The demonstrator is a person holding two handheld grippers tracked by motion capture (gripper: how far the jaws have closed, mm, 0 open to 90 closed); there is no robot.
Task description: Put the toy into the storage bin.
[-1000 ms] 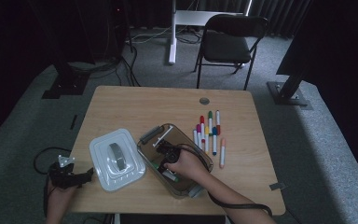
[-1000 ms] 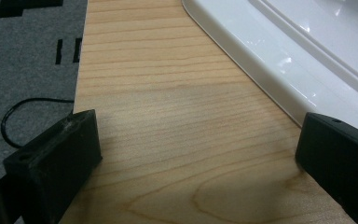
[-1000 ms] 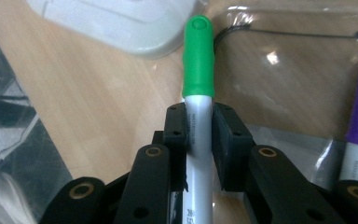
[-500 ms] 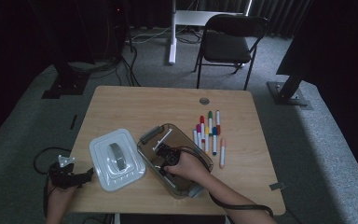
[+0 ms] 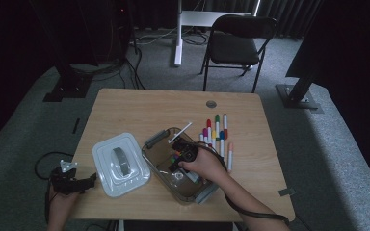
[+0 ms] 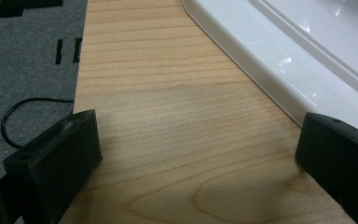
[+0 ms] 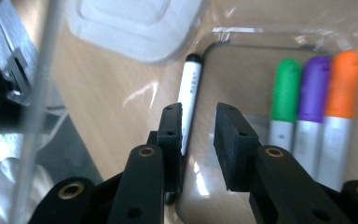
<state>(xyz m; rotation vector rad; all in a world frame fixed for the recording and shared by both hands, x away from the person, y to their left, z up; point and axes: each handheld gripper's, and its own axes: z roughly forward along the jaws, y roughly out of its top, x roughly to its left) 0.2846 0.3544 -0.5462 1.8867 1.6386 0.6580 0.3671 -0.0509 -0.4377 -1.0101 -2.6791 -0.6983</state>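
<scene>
A clear plastic box (image 5: 155, 140) lies open on the wooden table (image 5: 139, 110), its white lid (image 5: 120, 163) beside it on the left. My right gripper (image 5: 176, 161) hangs over the inside of the box. Its jaws have just been opening a little, and nothing is between them (image 7: 198, 116). Below them a white marker with a black cap (image 7: 189, 88) lies on the box floor, next to a green (image 7: 284, 93), a purple (image 7: 313, 93) and an orange marker (image 7: 342, 88). My left gripper (image 5: 89, 182) rests open at the table's front left corner (image 6: 198, 140), close to the lid (image 6: 307, 56).
Several more coloured markers (image 5: 217, 132) lie in a row on the table right of the box. A thin white stick (image 5: 180, 131) leans at the box's far rim. A black chair (image 5: 238, 45) stands beyond the table. A cable (image 5: 43, 161) lies on the floor at left.
My right gripper has lifted and drawn back toward the near end of the box. Its hand sits nearer the front edge. The left gripper has stayed in place.
</scene>
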